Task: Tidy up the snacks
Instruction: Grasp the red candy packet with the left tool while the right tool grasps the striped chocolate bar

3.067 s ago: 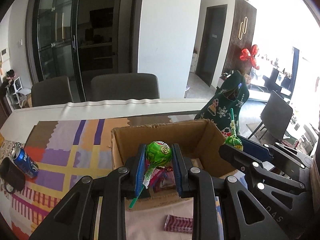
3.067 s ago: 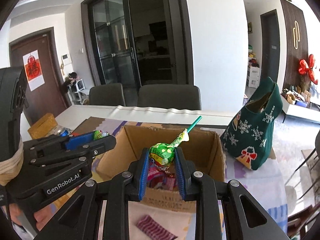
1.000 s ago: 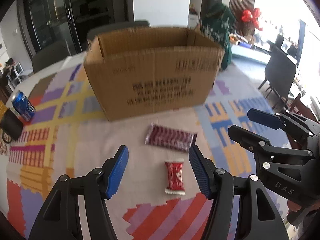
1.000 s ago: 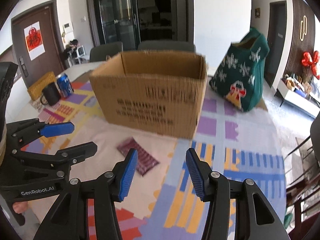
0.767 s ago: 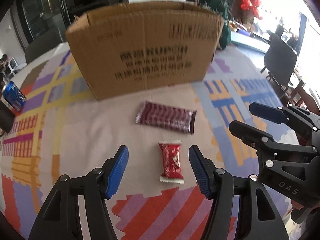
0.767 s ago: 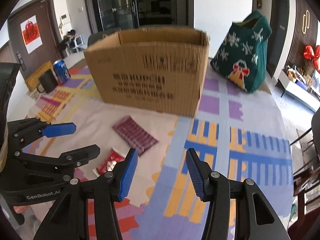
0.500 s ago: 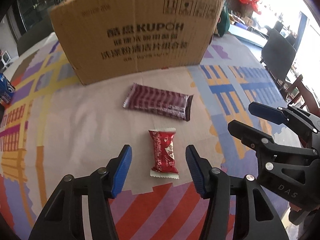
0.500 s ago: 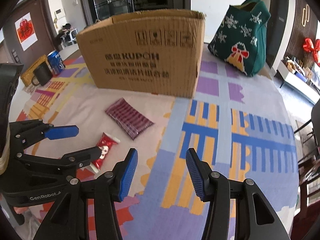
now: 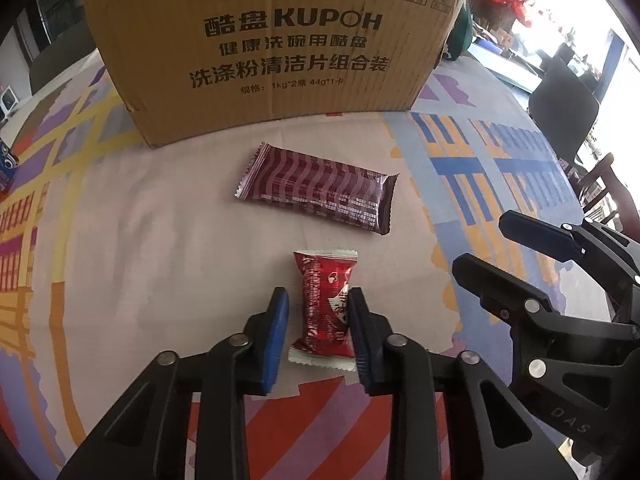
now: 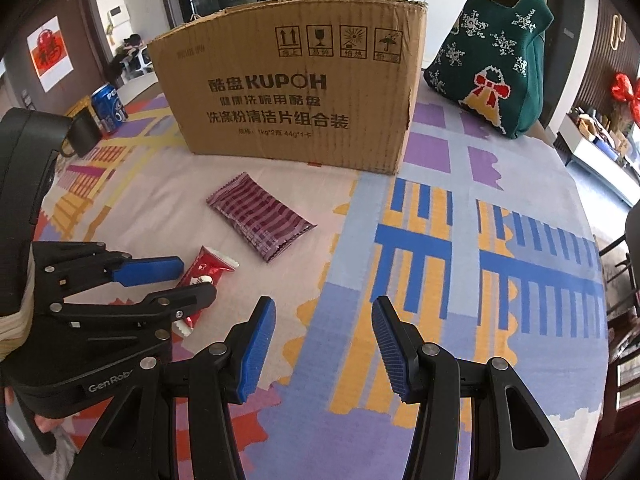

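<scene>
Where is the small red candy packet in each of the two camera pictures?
Left wrist view: the small red candy packet lies low in the middle, between the closing pads of the left tool.
Right wrist view: it lies at lower left, partly behind the left tool.
Shared landmark: the cardboard box, behind the packet in both.

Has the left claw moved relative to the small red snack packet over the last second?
Yes. The left claw has come down toward the tablecloth and now straddles the red snack packet, its jaws closing around it; the cardboard box looms larger.
</scene>
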Action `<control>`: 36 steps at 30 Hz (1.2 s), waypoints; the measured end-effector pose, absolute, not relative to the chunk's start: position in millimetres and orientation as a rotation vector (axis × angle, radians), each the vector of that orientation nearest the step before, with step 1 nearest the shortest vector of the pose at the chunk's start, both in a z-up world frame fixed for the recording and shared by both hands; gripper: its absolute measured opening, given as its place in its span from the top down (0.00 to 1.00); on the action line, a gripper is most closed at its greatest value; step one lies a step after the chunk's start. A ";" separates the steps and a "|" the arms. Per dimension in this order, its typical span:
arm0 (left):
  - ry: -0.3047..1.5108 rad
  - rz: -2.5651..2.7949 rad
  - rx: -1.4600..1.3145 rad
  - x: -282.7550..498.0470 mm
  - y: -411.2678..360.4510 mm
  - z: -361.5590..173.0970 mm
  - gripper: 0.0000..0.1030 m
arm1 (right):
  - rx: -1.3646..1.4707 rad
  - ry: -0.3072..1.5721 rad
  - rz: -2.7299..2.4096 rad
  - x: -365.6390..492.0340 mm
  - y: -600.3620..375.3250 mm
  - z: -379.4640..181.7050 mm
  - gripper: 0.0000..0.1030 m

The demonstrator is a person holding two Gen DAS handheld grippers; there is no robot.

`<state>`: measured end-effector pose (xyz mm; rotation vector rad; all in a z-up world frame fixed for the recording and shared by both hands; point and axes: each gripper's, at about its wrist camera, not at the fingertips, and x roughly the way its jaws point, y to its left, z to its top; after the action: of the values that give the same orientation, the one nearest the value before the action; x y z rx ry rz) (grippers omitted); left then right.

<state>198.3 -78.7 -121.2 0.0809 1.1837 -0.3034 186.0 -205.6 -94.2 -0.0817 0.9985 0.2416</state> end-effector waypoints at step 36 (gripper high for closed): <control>1.174 -0.251 -0.023 213.2 -39.0 -122.1 0.78 | -0.285 0.995 0.405 229.6 -153.8 -92.3 0.50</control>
<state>213.2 -39.0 -122.1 -0.0230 1.1739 -0.2511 229.6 -153.8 -92.3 -0.2849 0.9952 0.4046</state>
